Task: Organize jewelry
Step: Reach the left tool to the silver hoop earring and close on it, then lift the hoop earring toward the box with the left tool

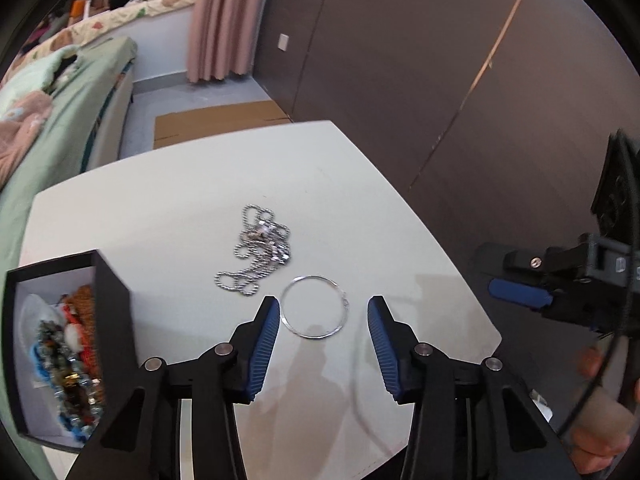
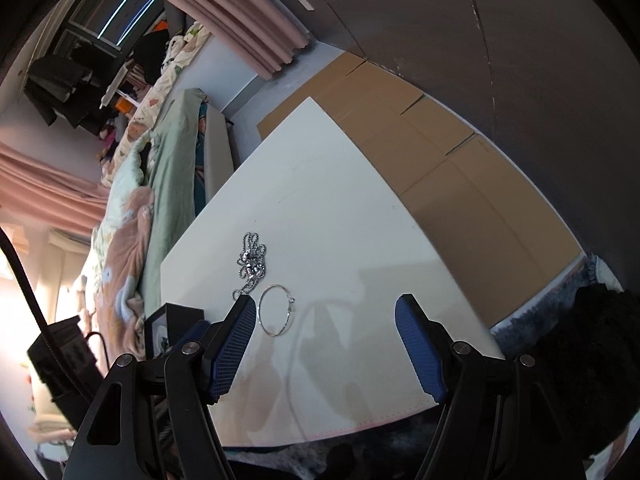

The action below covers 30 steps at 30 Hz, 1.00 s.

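A thin silver bangle [image 1: 314, 307] lies on the white table [image 1: 168, 200], just ahead of and between the fingers of my open, empty left gripper [image 1: 323, 312]. A heap of silver chain [image 1: 258, 248] lies just beyond it. A black box [image 1: 60, 344] with white lining holds several colourful beaded pieces at the left. My right gripper [image 2: 325, 312] is open and empty, above the table's near edge. The bangle [image 2: 275, 310] and the chain [image 2: 251, 265] lie ahead of its left finger. It also shows at the right of the left wrist view [image 1: 520, 292].
A bed with green and floral bedding [image 1: 48, 112] stands left of the table. Flat cardboard [image 2: 432, 160] lies on the floor beyond the table, by a dark wall [image 1: 440, 60]. Pink curtains [image 1: 224, 20] hang at the back.
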Motion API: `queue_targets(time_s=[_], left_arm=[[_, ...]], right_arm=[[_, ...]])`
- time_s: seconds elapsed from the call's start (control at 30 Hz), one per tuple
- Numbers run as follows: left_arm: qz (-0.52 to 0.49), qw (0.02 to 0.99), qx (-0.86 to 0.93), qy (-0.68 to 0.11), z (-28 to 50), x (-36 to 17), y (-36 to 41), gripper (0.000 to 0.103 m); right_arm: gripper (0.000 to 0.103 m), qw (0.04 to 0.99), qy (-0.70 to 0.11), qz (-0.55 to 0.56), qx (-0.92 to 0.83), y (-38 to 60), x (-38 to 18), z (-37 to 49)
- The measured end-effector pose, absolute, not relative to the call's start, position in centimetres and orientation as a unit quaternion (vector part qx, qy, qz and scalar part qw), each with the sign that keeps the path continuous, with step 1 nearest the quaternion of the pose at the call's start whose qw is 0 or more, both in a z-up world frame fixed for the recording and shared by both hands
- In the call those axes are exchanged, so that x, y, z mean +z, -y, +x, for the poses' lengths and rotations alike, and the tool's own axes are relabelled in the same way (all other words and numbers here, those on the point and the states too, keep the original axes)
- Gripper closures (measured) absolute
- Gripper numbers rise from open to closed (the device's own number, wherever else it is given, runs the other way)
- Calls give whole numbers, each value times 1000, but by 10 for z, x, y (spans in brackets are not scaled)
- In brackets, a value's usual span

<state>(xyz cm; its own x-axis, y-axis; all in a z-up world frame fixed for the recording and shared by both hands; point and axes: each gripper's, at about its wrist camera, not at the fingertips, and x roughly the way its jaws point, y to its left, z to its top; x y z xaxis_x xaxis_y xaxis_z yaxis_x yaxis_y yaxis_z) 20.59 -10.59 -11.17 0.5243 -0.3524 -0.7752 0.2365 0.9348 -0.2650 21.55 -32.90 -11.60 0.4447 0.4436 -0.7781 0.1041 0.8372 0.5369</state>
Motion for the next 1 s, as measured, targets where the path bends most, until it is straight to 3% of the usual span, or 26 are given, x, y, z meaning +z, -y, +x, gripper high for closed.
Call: queue_targets(time_s=[0.17, 0.3, 0.6, 0.67, 0.73, 1.0], left_arm=[[-42, 868, -177, -461, 209, -125, 120, 59], [-20, 865, -180, -467, 211, -135, 131, 69], [19, 868, -170, -467, 211, -150, 144, 81], [39, 871, -166, -461, 209, -151, 149, 86], [51, 873, -161, -458, 208, -151, 152, 100], [2, 877, -169, -450, 208, -134, 131, 101]], right_arm=[[30, 809, -518, 258, 101, 336, -115, 218], [30, 807, -523, 262, 85, 346, -119, 218], [30, 809, -525, 249, 86, 346, -119, 220], [30, 810, -526, 247, 83, 344, -118, 221], [30, 809, -528, 247, 83, 344, -119, 222], [31, 806, -538, 233, 80, 333, -125, 225]])
